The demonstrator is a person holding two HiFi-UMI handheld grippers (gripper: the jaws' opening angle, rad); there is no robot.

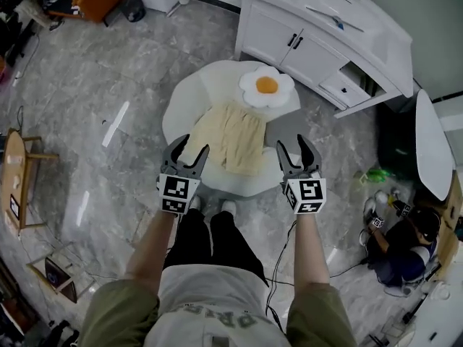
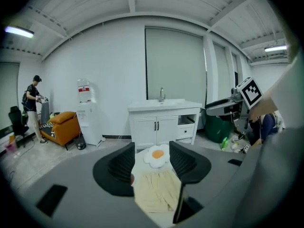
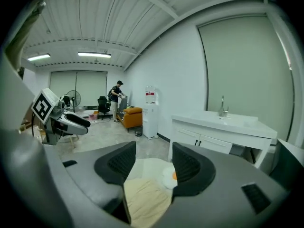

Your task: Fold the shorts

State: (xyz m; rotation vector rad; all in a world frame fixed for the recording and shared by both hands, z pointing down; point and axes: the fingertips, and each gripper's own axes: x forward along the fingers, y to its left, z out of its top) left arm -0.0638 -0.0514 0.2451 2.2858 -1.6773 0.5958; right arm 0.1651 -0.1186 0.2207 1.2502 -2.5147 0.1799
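The pale yellow shorts lie flat at the centre of the frame on a round white table. The left gripper and right gripper hang at their lower corners with jaws released and empty, probably so that each can take a corner. An egg-shaped cushion right at the shorts' upper edge could crowd an upward fold, while the white cabinet at upper right stands well apart.

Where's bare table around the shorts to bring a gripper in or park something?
The widest bare patch is the table left of the shorts, out to its left rim. Narrower strips lie right of the shorts below the egg cushion and along the near rim. It is crowded on the far side, where the cushion meets the shorts' top edge.
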